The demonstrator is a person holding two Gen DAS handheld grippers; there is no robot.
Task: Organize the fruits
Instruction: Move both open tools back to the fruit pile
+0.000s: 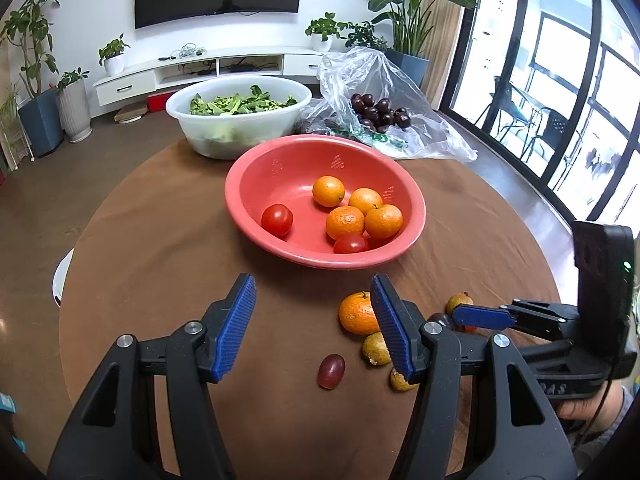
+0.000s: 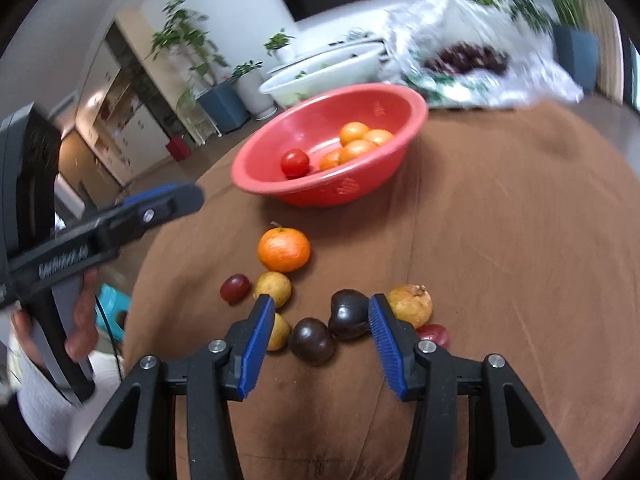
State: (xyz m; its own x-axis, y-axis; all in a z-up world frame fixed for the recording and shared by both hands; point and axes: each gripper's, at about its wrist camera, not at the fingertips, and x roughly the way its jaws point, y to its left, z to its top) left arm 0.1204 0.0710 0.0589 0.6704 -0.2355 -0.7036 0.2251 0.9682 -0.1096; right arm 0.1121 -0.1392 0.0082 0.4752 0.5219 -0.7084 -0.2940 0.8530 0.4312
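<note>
We take the dark plum (image 2: 349,314) as the item in hand: it lies on the brown tabletop (image 2: 520,240), just inside the right claw (image 2: 322,306), close against the right-hand pad, with a second dark plum (image 2: 312,341) touching it on the near side. The right claw stands part open and grips nothing yet. To close cleanly, we would centre the jaws so that only one plum sits between the pads; the yellow-brown fruit (image 2: 412,304) just beyond the right-hand pad and the small red fruit (image 2: 434,334) beside it could be nudged and roll.

The left claw (image 1: 314,294) is likewise part open and empty, held above the tabletop. The loose mandarin (image 1: 356,314) lies just beside its right-hand pad, the red grape (image 1: 331,371) nearer us; either suits it next.

The red bowl (image 1: 248,216) stands beyond the loose fruit and already contains mandarins and tomatoes. We judge it the destination. Lower each fruit to the bowl floor before releasing, to avoid bruising.
</note>
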